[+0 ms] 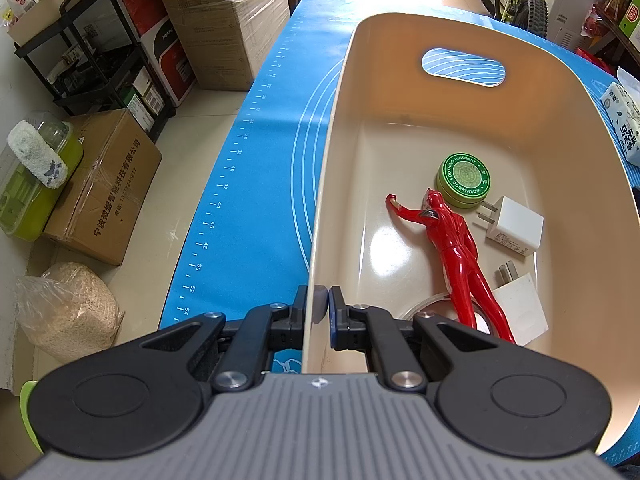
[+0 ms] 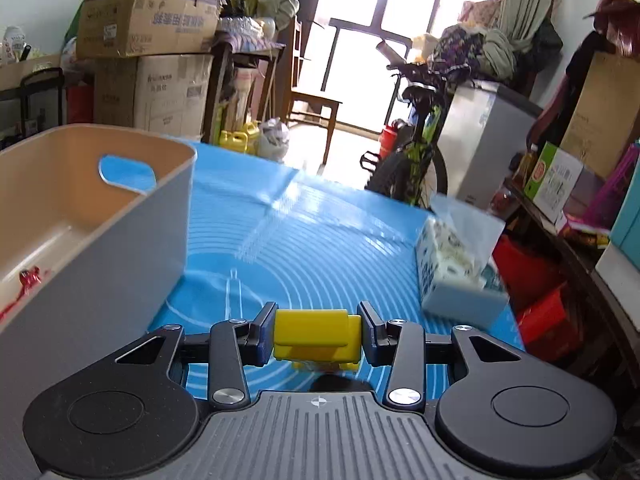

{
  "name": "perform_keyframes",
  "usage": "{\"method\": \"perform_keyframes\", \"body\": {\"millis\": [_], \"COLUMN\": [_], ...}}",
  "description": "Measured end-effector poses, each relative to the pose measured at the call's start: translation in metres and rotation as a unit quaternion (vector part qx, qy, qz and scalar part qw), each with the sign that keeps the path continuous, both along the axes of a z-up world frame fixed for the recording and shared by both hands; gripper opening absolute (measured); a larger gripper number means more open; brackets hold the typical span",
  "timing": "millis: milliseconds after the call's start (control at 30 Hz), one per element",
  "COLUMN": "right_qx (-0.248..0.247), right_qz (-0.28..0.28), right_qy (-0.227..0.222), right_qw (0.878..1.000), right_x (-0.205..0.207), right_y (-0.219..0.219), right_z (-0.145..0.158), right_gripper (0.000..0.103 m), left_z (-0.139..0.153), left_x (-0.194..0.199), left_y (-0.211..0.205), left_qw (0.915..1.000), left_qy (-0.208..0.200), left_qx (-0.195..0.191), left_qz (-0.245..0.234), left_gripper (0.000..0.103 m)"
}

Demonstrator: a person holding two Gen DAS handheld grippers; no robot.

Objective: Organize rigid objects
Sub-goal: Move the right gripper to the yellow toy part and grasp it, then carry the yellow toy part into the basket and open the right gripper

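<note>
A beige plastic bin [image 1: 340, 120] stands on the blue mat [image 1: 248, 184]. My left gripper [image 1: 319, 304] is shut on the bin's near left wall. Inside the bin lie a red toy figure [image 1: 452, 240], a green round ointment tin [image 1: 464, 178], two white plug chargers [image 1: 516, 226] and a clear tape roll [image 1: 424, 310], partly hidden. In the right wrist view my right gripper [image 2: 319, 330] is shut on a yellow toy block [image 2: 316, 338], held above the mat to the right of the bin [image 2: 120, 240].
A tissue pack [image 2: 452, 268] lies on the mat [image 2: 320, 220] at the right. Cardboard boxes [image 1: 224, 20], a black rack, a bicycle [image 2: 416, 152] and shelves stand around the table. The mat's left edge drops off to the floor.
</note>
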State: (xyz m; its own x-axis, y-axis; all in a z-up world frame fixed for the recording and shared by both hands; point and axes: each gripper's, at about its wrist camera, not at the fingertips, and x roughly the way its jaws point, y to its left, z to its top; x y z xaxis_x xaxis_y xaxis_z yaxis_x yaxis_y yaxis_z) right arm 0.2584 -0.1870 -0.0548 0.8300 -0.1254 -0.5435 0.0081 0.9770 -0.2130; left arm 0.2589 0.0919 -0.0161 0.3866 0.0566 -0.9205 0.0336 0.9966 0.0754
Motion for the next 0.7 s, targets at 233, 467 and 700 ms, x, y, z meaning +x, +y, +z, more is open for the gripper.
{"method": "perform_keyframes", "body": {"millis": [233, 467, 700], "right_qx": [-0.003, 0.004, 0.028], "right_qz": [0.017, 0.066, 0.126], "right_qy": [-0.011, -0.037, -0.071], "right_qw": [1.0, 0.997, 0.989], "right_x": [-0.003, -0.014, -0.022], "right_y": [0.008, 0.034, 0.075], "right_z": [0.024, 0.067, 0.103], "right_gripper": [0.047, 0.047, 0.048], "left_z": [0.0, 0.0, 0.0], "left_x": [0.0, 0.0, 0.0], "left_y": [-0.001, -0.001, -0.001], "left_qw": [1.0, 1.0, 1.0], "left_qy": [0.0, 0.0, 0.0], "left_qx": [-0.001, -0.001, -0.001], "left_qz": [0.0, 0.0, 0.0], "left_gripper": [0.011, 0.011, 0.011]}}
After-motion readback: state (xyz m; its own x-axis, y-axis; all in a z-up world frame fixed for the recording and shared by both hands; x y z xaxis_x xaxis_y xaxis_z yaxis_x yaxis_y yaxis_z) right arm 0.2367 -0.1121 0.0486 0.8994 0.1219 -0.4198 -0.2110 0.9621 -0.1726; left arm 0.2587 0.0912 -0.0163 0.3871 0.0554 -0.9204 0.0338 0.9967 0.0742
